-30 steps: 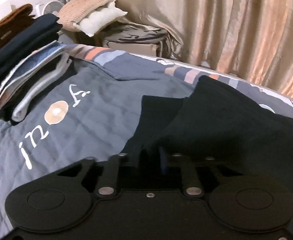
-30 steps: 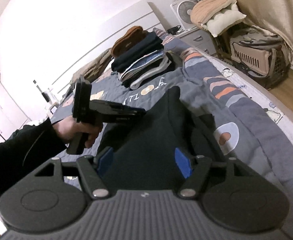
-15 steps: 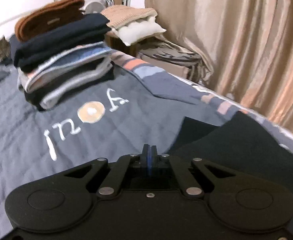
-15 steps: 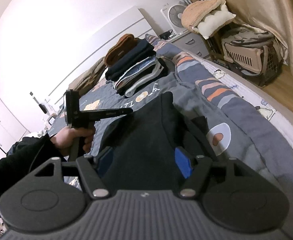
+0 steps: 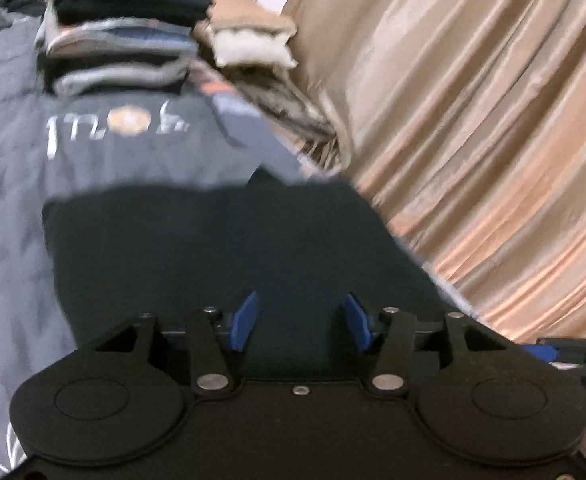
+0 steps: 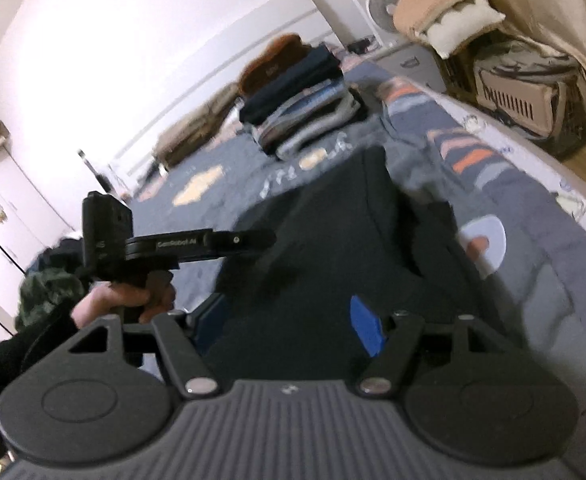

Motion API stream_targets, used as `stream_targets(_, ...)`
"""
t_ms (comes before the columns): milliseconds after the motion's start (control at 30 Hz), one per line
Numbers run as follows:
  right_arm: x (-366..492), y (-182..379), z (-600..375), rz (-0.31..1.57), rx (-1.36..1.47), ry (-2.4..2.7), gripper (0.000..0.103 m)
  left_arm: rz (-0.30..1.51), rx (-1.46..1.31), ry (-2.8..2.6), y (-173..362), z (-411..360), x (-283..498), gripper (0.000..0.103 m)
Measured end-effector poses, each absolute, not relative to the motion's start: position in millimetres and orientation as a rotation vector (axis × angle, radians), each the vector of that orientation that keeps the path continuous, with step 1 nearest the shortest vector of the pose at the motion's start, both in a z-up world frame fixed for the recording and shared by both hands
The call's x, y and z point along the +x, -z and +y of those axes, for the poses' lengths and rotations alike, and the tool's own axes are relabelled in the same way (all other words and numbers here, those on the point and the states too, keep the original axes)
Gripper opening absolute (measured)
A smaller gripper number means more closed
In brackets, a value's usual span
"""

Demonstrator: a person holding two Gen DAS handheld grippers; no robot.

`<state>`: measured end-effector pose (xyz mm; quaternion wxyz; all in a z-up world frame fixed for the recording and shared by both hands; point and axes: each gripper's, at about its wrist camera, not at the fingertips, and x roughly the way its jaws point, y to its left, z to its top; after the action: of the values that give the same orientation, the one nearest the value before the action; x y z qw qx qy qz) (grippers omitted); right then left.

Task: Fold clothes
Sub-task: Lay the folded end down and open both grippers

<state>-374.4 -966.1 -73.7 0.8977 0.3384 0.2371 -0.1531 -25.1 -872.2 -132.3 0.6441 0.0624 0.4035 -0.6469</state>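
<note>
A black garment (image 5: 213,248) lies spread on the grey quilted bed (image 5: 9,184); it also shows in the right wrist view (image 6: 333,248). My left gripper (image 5: 301,320) is open and empty, hovering over the garment's near part. It shows from the side in the right wrist view (image 6: 271,238), held above the garment's left edge. My right gripper (image 6: 289,326) is open and empty above the garment's near end. A stack of folded clothes (image 6: 297,108) stands further up the bed, also in the left wrist view (image 5: 125,36).
Beige curtains (image 5: 473,120) hang along the bed's right side. A pet carrier (image 6: 533,84), a fan (image 6: 381,4) and cushions (image 6: 449,12) stand beside the bed at the far right. A brown pillow (image 6: 197,132) lies by the headboard.
My left gripper was shut half a second ago and now stands open. It has swung right and moved over the black garment. The right gripper stayed open and shifted slightly.
</note>
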Motion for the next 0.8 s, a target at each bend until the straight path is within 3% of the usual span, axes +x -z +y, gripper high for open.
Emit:
stream_targets(233,-383,97,-972,0.527,0.723,0.361,0.068,0.929,-0.053,1.339,147,-873,30,0.049)
stream_targets(333,-388,99,-974,0.517,0.728,0.361,0.068,0.875,-0.073,1.190,144,-870,49,0.058)
stream_targets(600,-382,93,-975,0.548,0.705,0.380,0.068,0.854,-0.058,1.178,123,-848,44,0.065)
stream_targets(633,-381,92,-974,0.558,0.699,0.387,0.068,0.839,-0.044,1.186,117,-844,38,0.068)
stream_targets(700,-378,86,-971,0.569,0.675,0.410,0.068,0.795,-0.012,1.170,104,-833,21,0.093)
stream_targets(800,-376,79,-967,0.575,0.646,0.444,0.069,0.742,0.032,1.155,87,-816,-5,0.099)
